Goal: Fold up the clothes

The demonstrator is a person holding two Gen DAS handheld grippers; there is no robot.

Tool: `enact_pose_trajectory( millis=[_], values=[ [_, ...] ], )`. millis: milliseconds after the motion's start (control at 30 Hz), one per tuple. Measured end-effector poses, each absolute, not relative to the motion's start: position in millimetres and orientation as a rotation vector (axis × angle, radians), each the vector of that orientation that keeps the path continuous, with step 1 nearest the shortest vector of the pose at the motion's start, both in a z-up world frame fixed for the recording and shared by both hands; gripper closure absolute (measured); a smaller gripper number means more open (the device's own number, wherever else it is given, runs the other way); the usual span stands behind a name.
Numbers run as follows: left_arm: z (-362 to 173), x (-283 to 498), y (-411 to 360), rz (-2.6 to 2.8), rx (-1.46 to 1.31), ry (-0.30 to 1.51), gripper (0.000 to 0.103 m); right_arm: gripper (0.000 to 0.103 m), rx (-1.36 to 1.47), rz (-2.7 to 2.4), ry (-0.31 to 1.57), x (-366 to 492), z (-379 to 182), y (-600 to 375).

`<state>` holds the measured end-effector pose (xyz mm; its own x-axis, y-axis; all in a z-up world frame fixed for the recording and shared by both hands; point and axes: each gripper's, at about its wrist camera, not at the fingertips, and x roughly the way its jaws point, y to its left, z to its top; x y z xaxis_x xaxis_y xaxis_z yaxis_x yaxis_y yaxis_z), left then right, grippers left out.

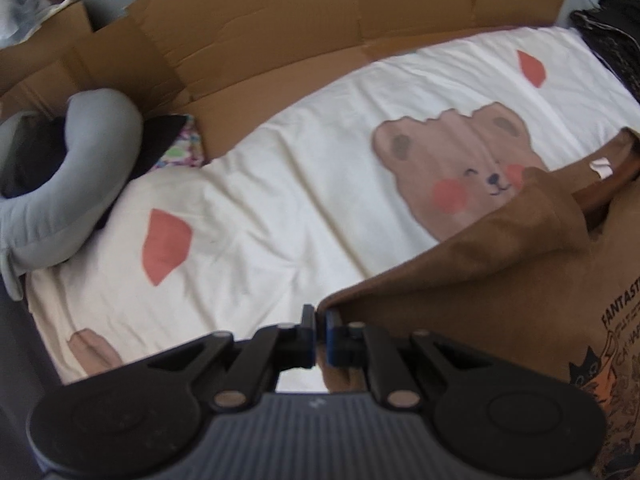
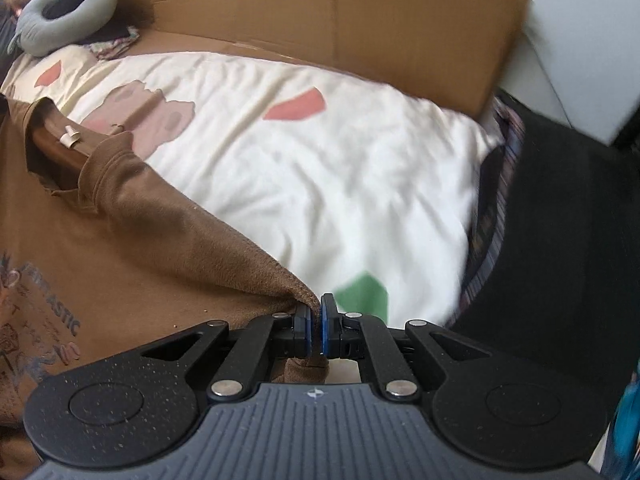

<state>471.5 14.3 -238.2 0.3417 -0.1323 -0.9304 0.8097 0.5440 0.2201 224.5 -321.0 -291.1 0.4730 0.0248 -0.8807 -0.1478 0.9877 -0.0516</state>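
The left gripper (image 1: 320, 334) is clamped on the edge of the brown T-shirt (image 1: 500, 280), which fills the lower right of its view. The right gripper (image 2: 316, 330) pinches another corner, the shirt spreading left. Cream bedding (image 1: 280, 200) lies bare across mid-frame, bounded by a cardboard wall (image 1: 320, 40) above and a grey neck pillow (image 1: 80, 184) at left.
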Motion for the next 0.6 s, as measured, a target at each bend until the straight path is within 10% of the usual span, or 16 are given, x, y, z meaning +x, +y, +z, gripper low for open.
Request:
enact_pose_trajectory(
  millis=[600],
  values=[
    [-249, 529, 72, -0.589, 0.623, 1.011, 0.099, 0.101, -0.373, 0.131, 1.039, 357, -279, -257]
  ],
)
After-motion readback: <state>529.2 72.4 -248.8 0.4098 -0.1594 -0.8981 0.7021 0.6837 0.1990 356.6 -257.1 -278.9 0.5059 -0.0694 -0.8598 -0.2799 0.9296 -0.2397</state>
